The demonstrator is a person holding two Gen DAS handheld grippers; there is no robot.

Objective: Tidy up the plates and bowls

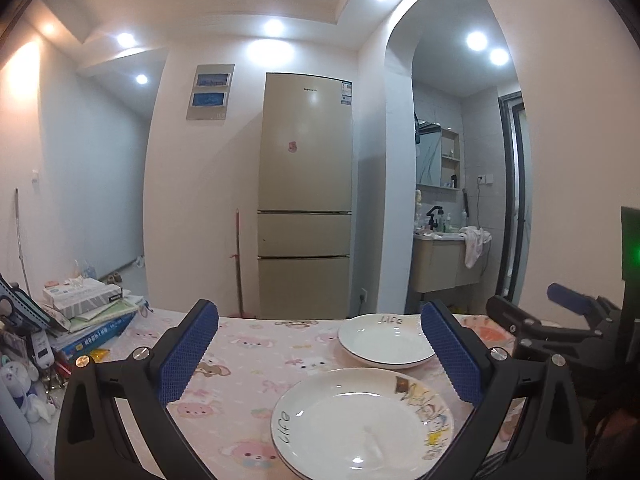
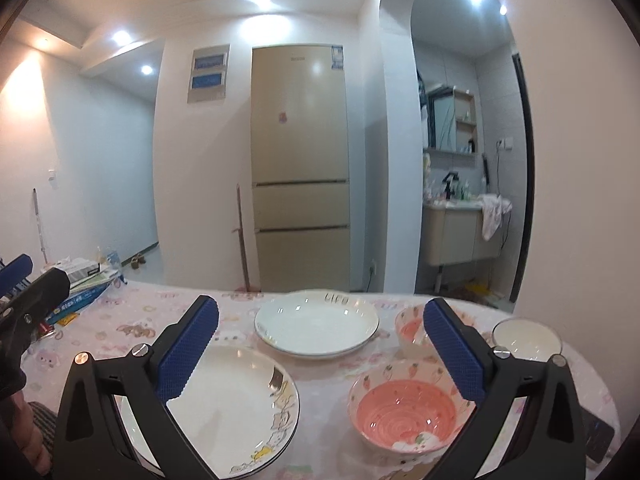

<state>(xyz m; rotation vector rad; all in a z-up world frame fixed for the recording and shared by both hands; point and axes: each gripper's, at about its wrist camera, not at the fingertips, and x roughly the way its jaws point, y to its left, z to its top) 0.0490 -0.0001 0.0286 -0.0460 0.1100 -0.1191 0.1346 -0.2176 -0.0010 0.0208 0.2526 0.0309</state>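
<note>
A white cartoon-print plate (image 1: 360, 424) lies near on the pink tablecloth, and a plain white plate (image 1: 384, 342) lies behind it. My left gripper (image 1: 320, 348) is open and empty above them. In the right wrist view the cartoon plate (image 2: 236, 404) sits at near left, the white plate (image 2: 316, 322) behind it, a pink strawberry bowl (image 2: 404, 412) in front, a second pink bowl (image 2: 410, 326) behind, and a small white bowl (image 2: 526, 338) at right. My right gripper (image 2: 322, 344) is open and empty above the table.
A pile of books and boxes (image 1: 84, 312) stands at the table's left edge. The right gripper (image 1: 560, 320) shows at the right of the left wrist view. A phone (image 2: 598, 438) lies at the right edge. A fridge (image 1: 306, 216) stands beyond the table.
</note>
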